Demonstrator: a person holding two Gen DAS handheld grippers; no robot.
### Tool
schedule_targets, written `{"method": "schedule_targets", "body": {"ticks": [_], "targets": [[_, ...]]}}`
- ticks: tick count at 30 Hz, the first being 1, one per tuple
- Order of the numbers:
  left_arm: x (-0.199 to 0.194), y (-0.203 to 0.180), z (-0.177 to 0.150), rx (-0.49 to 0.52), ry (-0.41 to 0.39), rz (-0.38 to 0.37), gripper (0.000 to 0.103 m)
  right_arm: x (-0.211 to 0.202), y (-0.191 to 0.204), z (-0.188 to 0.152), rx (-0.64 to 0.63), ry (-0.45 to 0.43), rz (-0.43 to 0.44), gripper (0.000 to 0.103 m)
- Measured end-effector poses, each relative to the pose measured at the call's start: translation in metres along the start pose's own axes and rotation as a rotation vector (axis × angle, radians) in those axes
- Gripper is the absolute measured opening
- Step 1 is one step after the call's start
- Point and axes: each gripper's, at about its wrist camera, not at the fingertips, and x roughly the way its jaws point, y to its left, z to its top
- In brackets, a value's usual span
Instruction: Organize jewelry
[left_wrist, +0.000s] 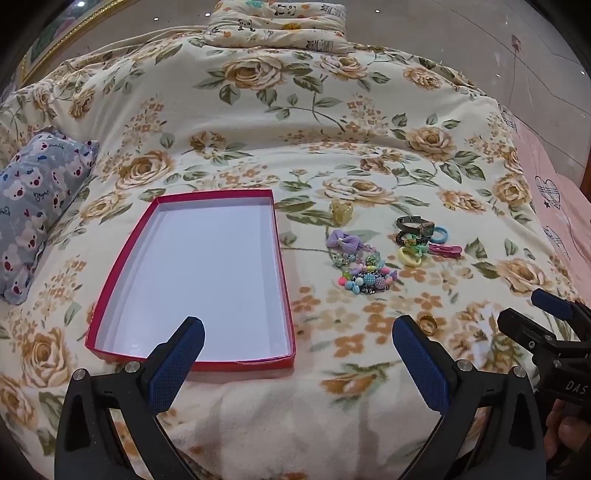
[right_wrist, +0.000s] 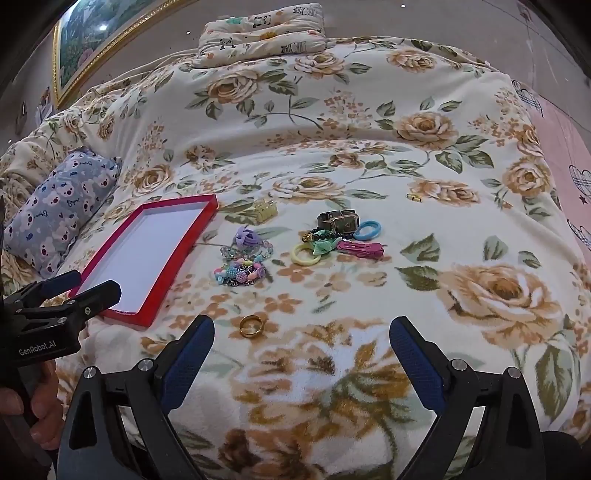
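Hovering low over the bed, the right tool (right_wrist: 301, 338) had its two blue fingers spread wide and gripped nothing; the left tool (left_wrist: 297, 338) was likewise spread and unloaded, poised over the near end of the red box (left_wrist: 110, 295). Nearest the right tool lay a gold ring (right_wrist: 252, 325), just beyond its left finger and well apart from the remaining jewelry. The box, white-lined and holding nothing, sat to the left on the floral blanket (right_wrist: 369, 129). Further out lay two clusters: a beaded bracelet heap (right_wrist: 240, 273) with a purple bow (right_wrist: 245, 236) touching its far side, and to the right a wristwatch (right_wrist: 338, 221), a blue hair ring (right_wrist: 366, 230), a yellow hair ring (right_wrist: 306, 254) and pink hair clips (right_wrist: 362, 249), packed closely and partly overlapping. A yellow claw clip (right_wrist: 265, 213) rested alone near the box corner, and a small gold piece (right_wrist: 413, 197) lay far right. In my judgement the ring posed the chief risk: thin, flat and sunk into soft pile, it could slip from the fingers or be pressed deeper into the blanket. Lifting from either cluster might drag tangled neighbours along. The light box could shift if nudged on the yielding bedding. A koala-print pillow (right_wrist: 55, 221) lay beyond the box and folded panda bedding (right_wrist: 258, 33) at the far end; neither obstructed the route from jewelry to box.
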Motion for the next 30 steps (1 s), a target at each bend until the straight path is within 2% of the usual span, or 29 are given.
{"method": "schedule_targets", "body": {"ticks": [30], "targets": [[0.002,0.0016,-0.0014,-0.01,0.001,-0.009,0.102,-0.0012,0.0006,0.0059,0.005,-0.015,0.025,0.097]]}}
